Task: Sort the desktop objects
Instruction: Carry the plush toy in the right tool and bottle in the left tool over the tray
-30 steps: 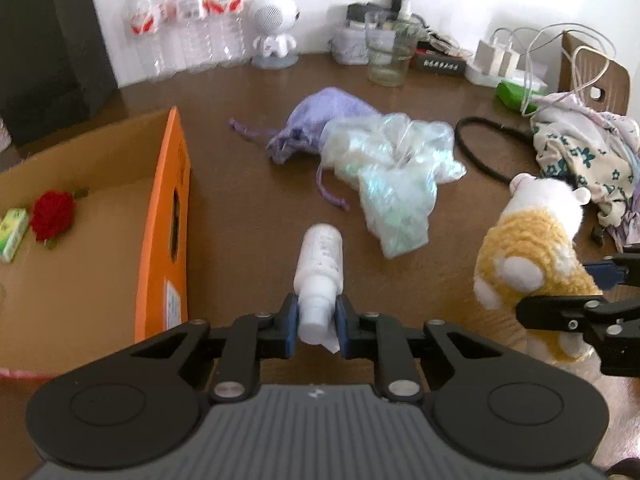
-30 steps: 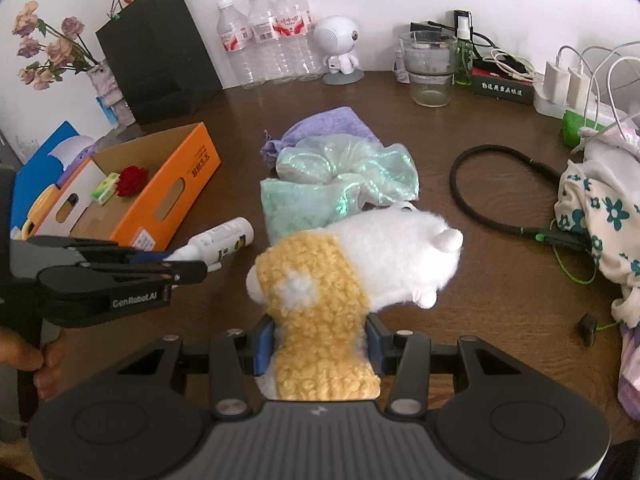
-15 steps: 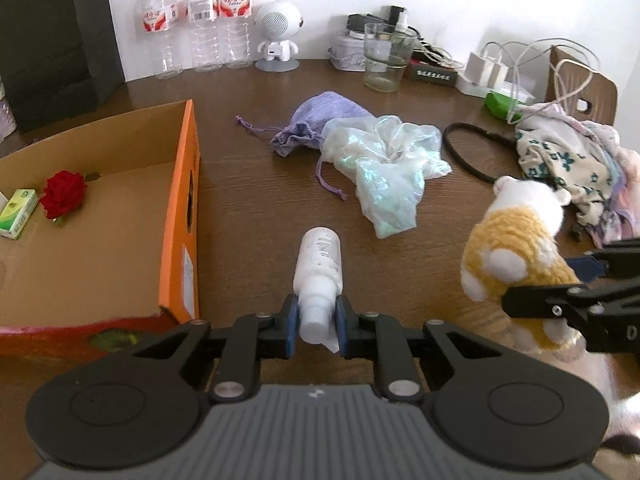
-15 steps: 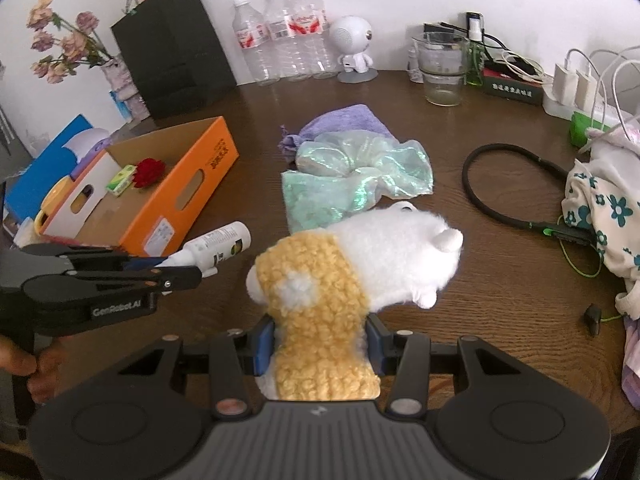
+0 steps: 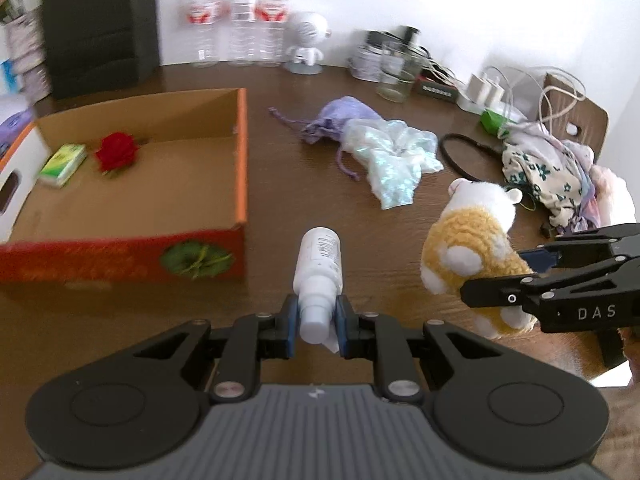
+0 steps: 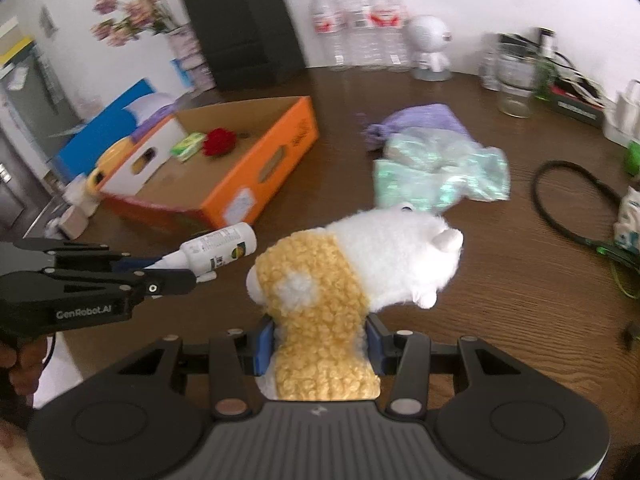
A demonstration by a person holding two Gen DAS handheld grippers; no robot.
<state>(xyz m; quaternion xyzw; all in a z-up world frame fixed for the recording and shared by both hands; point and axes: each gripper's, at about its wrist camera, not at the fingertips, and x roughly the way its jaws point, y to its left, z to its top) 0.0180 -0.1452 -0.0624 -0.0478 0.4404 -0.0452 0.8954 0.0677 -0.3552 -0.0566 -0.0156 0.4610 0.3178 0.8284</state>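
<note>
At the bottom centre of the left wrist view, the left hand-held gripper (image 5: pixel 317 326) is clamped on the capped neck of a white plastic spray bottle (image 5: pixel 319 264), which points away from the camera above the dark brown wooden counter (image 5: pixel 280 184). To the left of the bottle, filling the left middle of the frame, sits an open orange cardboard box (image 5: pixel 240 152); a red fabric rose (image 5: pixel 117 154) and a small green packet (image 5: pixel 63 164) lie in its far left corner.

At the bottom centre of the right wrist view, the right hand-held gripper (image 6: pixel 319 346) is closed around the yellow curly body of a white-and-yellow plush toy animal (image 6: pixel 352 268), its white head leaning toward the right. Beyond the toy, in the upper right middle, a pale iridescent green cloth (image 6: pixel 440 172) lies crumpled on the counter, touching a lilac drawstring pouch (image 6: pixel 416 120) behind it. A black looped cable (image 6: pixel 560 200) lies at the right edge.
</note>
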